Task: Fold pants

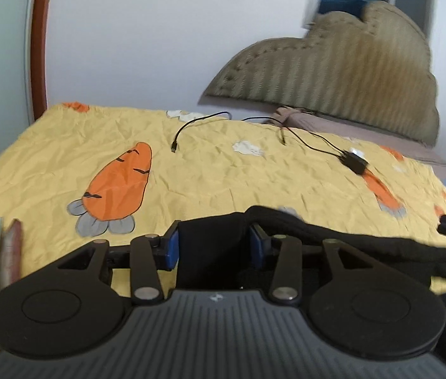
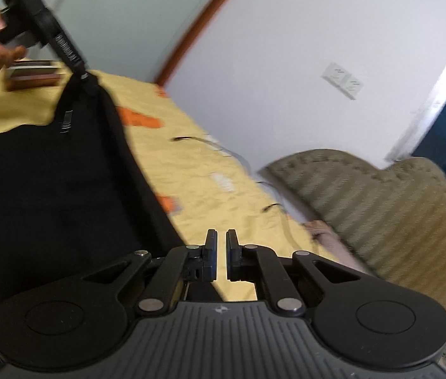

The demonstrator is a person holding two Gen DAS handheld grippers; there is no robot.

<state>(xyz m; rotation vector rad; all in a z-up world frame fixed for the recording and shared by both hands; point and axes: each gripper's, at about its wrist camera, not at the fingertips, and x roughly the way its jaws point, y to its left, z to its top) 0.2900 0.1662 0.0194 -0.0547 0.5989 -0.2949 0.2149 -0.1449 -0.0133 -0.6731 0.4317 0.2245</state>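
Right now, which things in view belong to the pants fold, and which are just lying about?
In the job: black pants; left gripper, clamped on them; right gripper, shut; yellow quilt as the work surface.
Lying about: black cables; black adapter; stacked books; headboard.

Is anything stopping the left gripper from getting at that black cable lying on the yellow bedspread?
Probably not free right now: the left gripper has the black pants between its fingers. The black cable lies farther up the yellow bedspread, with only open cover in between.
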